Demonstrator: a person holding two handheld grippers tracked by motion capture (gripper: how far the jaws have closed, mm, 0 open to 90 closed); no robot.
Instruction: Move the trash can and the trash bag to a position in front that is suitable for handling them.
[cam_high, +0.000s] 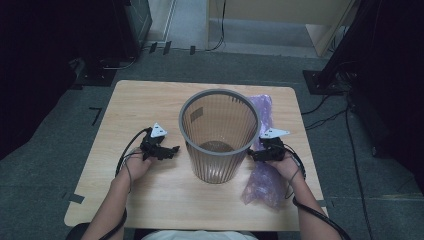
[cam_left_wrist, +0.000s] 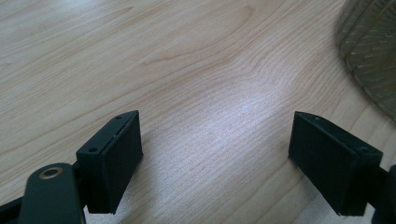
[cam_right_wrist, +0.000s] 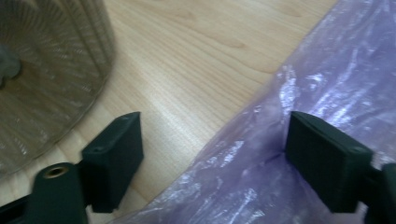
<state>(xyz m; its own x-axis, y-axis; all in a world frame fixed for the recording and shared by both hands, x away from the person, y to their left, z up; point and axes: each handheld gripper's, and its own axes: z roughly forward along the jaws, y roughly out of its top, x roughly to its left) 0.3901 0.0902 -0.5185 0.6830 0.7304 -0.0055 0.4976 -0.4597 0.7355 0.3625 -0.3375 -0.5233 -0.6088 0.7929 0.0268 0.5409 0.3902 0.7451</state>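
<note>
The table (cam_high: 150, 100) is showing a pale wood-grain top with a smooth, faintly satin finish that is catching soft light, while the wastebasket (cam_high: 220, 135) is appearing as translucent grey-brown plastic, finely ribbed down its wall under a smooth matt grey rim. The purple bag (cam_right_wrist: 327, 70) is lying as thin, crinkled plastic film, glinting glossily along its wrinkles, and each gripper's jaws are presenting matt black plastic with flat faces.
</note>
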